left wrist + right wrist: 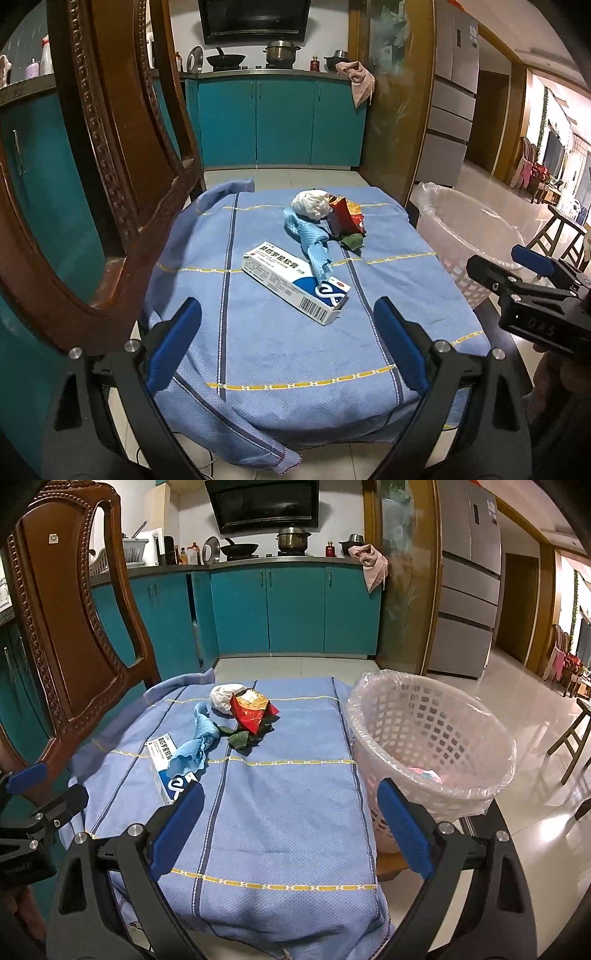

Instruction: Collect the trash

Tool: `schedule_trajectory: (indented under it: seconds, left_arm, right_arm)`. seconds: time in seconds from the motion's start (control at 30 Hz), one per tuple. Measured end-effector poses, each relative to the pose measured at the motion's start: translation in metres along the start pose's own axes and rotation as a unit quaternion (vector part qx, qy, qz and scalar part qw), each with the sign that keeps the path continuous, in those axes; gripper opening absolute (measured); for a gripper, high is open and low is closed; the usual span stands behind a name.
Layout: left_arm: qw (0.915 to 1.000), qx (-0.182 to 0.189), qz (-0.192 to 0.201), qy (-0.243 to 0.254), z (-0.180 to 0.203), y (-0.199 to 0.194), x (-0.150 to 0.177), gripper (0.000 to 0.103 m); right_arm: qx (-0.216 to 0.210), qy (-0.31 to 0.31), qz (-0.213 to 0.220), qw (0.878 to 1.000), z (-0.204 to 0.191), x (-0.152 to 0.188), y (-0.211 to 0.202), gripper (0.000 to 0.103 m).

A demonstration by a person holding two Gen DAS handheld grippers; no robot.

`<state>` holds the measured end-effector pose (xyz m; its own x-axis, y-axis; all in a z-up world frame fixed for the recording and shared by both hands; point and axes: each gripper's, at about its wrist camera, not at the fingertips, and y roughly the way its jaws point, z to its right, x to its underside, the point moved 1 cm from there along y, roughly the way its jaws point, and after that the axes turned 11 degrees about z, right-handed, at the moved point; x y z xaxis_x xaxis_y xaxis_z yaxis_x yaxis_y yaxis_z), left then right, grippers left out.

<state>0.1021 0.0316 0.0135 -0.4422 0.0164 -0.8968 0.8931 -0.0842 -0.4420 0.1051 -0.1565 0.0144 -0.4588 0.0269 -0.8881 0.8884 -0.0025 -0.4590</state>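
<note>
On the blue cloth (280,332) lie a white ointment box (291,284), a twisted blue wipe (314,243), a white crumpled paper ball (310,203), a red snack wrapper (345,218) and a green leaf (352,242). The same pieces show in the right wrist view: box (162,760), wipe (195,746), ball (223,698), wrapper (253,710), leaf (243,738). My left gripper (288,325) is open and empty, just short of the box. My right gripper (291,808) is open and empty, over the cloth beside the lined white basket (432,738).
A carved wooden chair back (110,166) stands close on the left. The basket (465,236) sits at the cloth's right edge. Teal kitchen cabinets (295,609) and a fridge (469,590) are behind. A stool (576,734) stands far right.
</note>
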Motion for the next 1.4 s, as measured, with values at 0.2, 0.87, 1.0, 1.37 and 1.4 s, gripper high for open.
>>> schedule_trajectory:
  seconds: [0.2,0.87,1.0,1.37,1.4]
  left_arm:
    - [1.0000,0.000,-0.001,-0.004,-0.001,0.001,0.000,0.094]
    - [1.0000,0.001,-0.004,-0.002,0.000,0.002,0.002,0.094]
    - [0.9999,-0.010,0.006,-0.010,-0.005,-0.001,0.000,0.094]
    - [0.9971,-0.039,0.027,-0.059,-0.036,-0.007,-0.007,0.094]
    - [0.9971,-0.039,0.026,-0.059,-0.037,-0.007,-0.007,0.094]
  right_arm:
    - [-0.001,-0.001,0.002,1.000,0.000,0.000,-0.002,0.093]
    - [-0.012,-0.006,-0.004,1.000,-0.004,0.001,0.002,0.093]
    - [-0.057,-0.019,-0.015,0.998,-0.017,0.004,0.010,0.093]
    - [-0.202,-0.101,-0.104,0.969,-0.092,0.017,0.105,0.087]
    - [-0.207,-0.104,-0.112,0.966,-0.098,0.019,0.111,0.085]
